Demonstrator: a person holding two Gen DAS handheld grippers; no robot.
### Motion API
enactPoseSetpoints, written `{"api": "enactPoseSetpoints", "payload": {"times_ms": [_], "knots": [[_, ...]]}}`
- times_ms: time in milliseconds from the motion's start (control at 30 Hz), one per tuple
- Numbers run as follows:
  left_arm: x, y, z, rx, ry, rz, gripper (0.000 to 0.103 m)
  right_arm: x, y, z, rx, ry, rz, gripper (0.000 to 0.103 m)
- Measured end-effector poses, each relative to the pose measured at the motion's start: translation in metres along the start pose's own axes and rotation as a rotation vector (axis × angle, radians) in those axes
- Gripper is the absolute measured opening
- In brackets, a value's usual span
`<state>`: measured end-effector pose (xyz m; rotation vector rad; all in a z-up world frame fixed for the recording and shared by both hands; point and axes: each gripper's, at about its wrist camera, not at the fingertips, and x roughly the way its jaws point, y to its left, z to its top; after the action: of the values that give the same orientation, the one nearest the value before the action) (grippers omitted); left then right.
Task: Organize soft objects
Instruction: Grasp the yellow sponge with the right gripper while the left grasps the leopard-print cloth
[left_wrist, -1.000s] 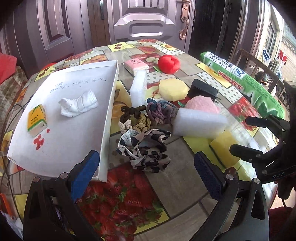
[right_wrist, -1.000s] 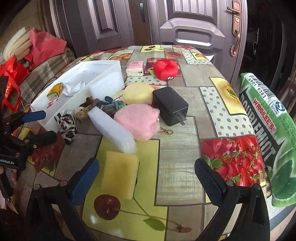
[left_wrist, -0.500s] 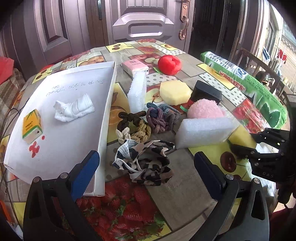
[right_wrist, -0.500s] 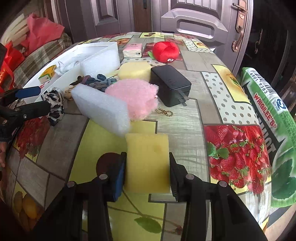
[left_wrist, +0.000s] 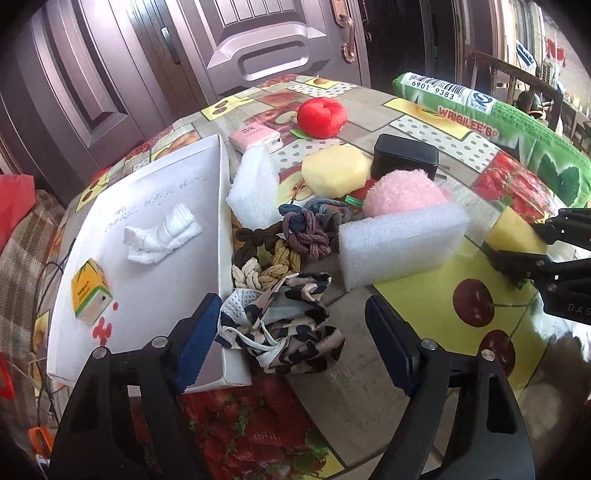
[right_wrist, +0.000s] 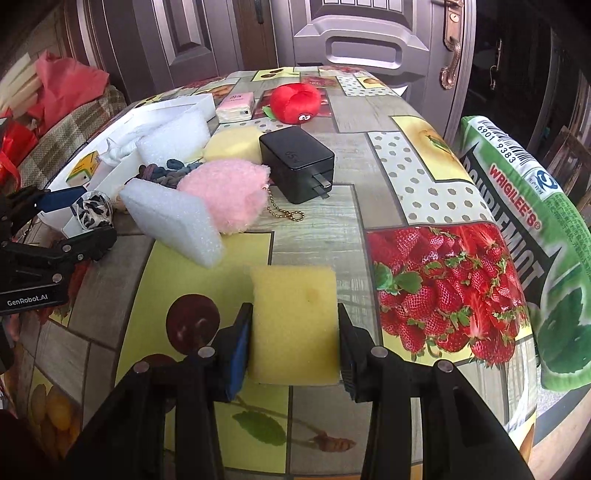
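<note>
A black-and-white patterned cloth (left_wrist: 284, 325) lies crumpled on the table beside the white box (left_wrist: 155, 236). My left gripper (left_wrist: 291, 336) straddles the cloth and its jaws are closing. The cloth sits between them, but the right pad stands clear of it. My right gripper (right_wrist: 293, 343) is shut on a yellow square sponge (right_wrist: 295, 314) that rests on the fruit-print tablecloth. The left wrist view shows that sponge (left_wrist: 513, 232) and the right gripper (left_wrist: 535, 258) at the right edge. The right wrist view shows the left gripper (right_wrist: 74, 221) around the cloth (right_wrist: 92, 210).
The box holds a white sock (left_wrist: 159, 236) and a small yellow carton (left_wrist: 90, 291). Nearby lie knotted hair ties (left_wrist: 288, 240), two white foam blocks (left_wrist: 399, 243), a pink fluffy ball (right_wrist: 225, 192), a round yellow sponge (left_wrist: 336, 170), a black charger (right_wrist: 295, 162), a red plush apple (right_wrist: 295, 103) and a green pillow (right_wrist: 517, 206).
The right gripper closed on the yellow sponge and stays shut on it. The left gripper moved in over the patterned cloth and its jaws have narrowed.
</note>
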<state>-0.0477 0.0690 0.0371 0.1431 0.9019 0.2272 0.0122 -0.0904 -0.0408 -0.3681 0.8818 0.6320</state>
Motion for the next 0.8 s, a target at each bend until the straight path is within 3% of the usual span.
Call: {"api": "enactPoseSetpoints", "payload": {"times_ms": [133,200,267,333,433,567,800], "knots": [[-0.013,0.008,-0.006,-0.050,-0.047,-0.021,0.081,-0.001,-0.001,0.001,0.001,0.000,0.006,0.041],[-0.025,0.016,-0.012,-0.104,-0.079,-0.091,0.081,-0.002,-0.001,0.001,0.005,-0.003,0.009,0.041],[-0.036,0.019,-0.018,-0.133,-0.106,-0.210,0.081,-0.002,-0.002,0.001,0.012,-0.002,0.011,0.041],[-0.042,0.012,-0.022,-0.120,-0.102,-0.260,0.081,-0.002,-0.004,0.000,0.020,0.001,0.011,0.041],[-0.030,0.003,-0.026,-0.128,-0.021,-0.225,0.081,-0.001,-0.004,0.000,0.027,0.002,0.013,0.041],[-0.002,0.010,-0.030,-0.240,0.110,-0.230,0.081,-0.002,-0.001,0.001,0.008,0.006,0.017,0.041],[0.016,0.033,-0.019,-0.370,0.096,-0.224,0.081,-0.003,-0.002,0.000,-0.007,0.012,0.010,0.041]]}}
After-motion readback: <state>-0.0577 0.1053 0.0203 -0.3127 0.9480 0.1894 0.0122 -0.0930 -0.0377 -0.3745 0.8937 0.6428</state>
